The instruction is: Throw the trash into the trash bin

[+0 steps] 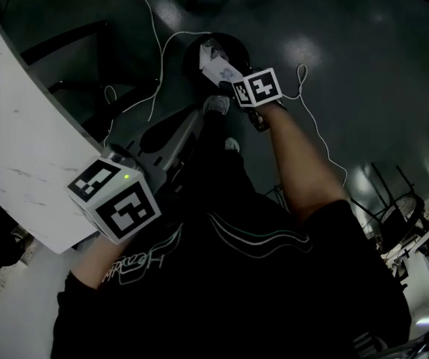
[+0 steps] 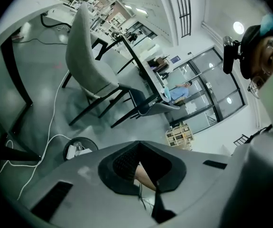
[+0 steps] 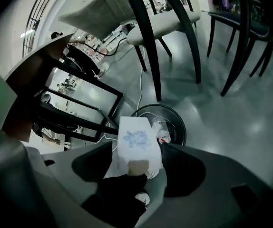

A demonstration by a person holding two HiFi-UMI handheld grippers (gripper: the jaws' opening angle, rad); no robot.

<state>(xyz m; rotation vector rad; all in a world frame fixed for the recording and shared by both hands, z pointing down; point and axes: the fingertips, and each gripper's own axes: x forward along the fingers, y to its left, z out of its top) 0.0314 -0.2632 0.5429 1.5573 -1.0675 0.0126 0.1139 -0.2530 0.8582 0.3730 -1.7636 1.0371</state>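
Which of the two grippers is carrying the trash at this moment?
The right gripper: its jaws clamp a white box with a blue flower print over the black trash bin. The left gripper has its jaws together, nothing between them.

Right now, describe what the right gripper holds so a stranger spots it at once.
Find the round black trash bin on the dark floor. Over its near edge, the right gripper clamps a white box. Its blue flower print sets it apart from the clear wrapper inside the bin.

White tabletop (image 1: 28, 148) at left; right of it, a white cable (image 1: 160, 48) loops across the dark, glossy floor (image 1: 364, 66).
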